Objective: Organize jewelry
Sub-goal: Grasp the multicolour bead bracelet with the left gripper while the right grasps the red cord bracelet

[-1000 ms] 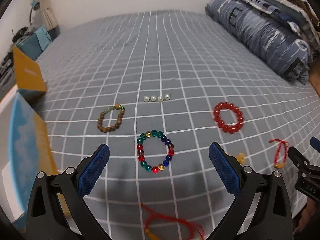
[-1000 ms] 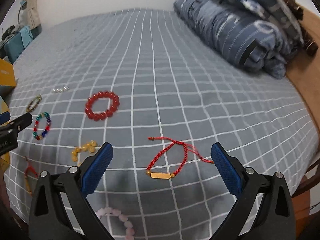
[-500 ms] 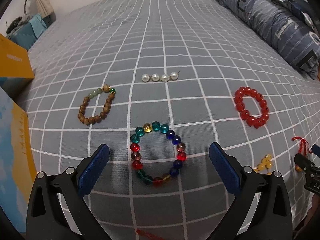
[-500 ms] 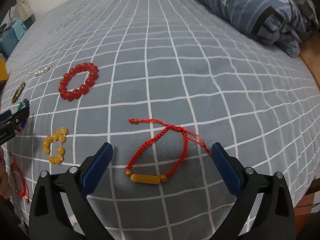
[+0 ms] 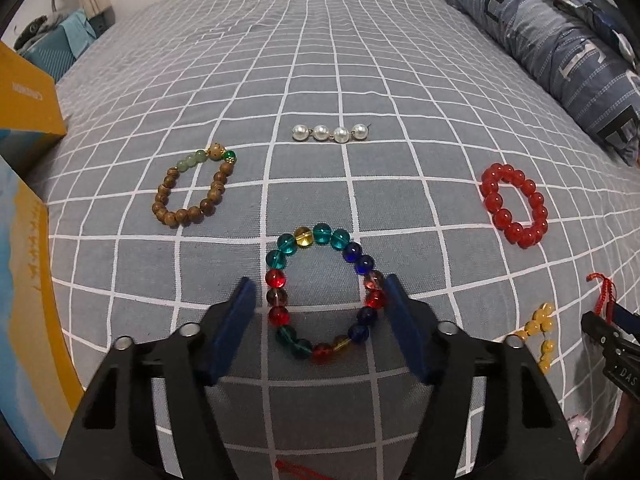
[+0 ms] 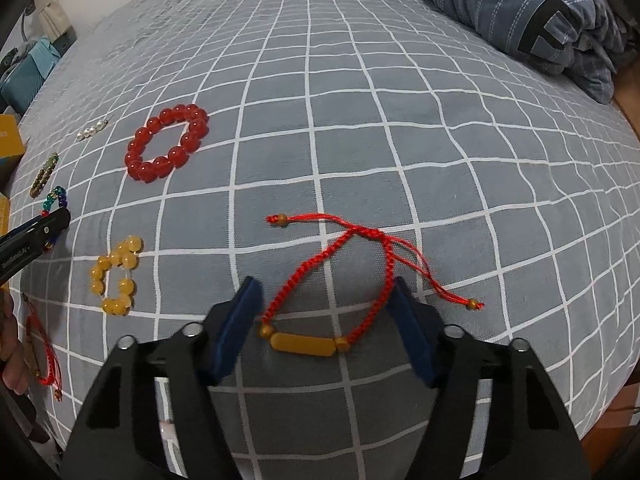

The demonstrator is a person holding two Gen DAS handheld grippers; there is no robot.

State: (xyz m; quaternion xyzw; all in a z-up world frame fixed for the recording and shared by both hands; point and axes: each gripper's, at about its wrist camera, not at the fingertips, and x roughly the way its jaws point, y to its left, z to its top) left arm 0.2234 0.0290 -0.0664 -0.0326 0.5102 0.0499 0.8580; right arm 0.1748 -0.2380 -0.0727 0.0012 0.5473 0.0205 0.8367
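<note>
My left gripper (image 5: 320,300) is open, its jaws on either side of a multicoloured glass-bead bracelet (image 5: 362,266) lying on the grey checked bedspread (image 5: 320,60). My right gripper (image 6: 328,300) is open, its jaws either side of a red cord bracelet with an amber bar (image 6: 304,343). Neither bracelet is gripped. A brown wooden bracelet (image 5: 176,214), a short pearl strand (image 5: 330,133), a red bead bracelet (image 5: 494,204) and a yellow bead bracelet (image 5: 540,326) lie around. The red bead bracelet (image 6: 138,160) and yellow bead bracelet (image 6: 100,276) also show in the right wrist view.
A yellow and blue box (image 5: 28,280) stands at the left edge, another box (image 5: 24,92) behind it. A folded blue quilt (image 5: 560,48) lies at the back right. A second red cord bracelet (image 6: 44,352) lies at the near left bed edge. A pink bracelet (image 5: 578,428) peeks out low right.
Both grippers have come down and forward to the bed and their jaws have narrowed around the bracelets in front of them. The jewelry has not moved.
</note>
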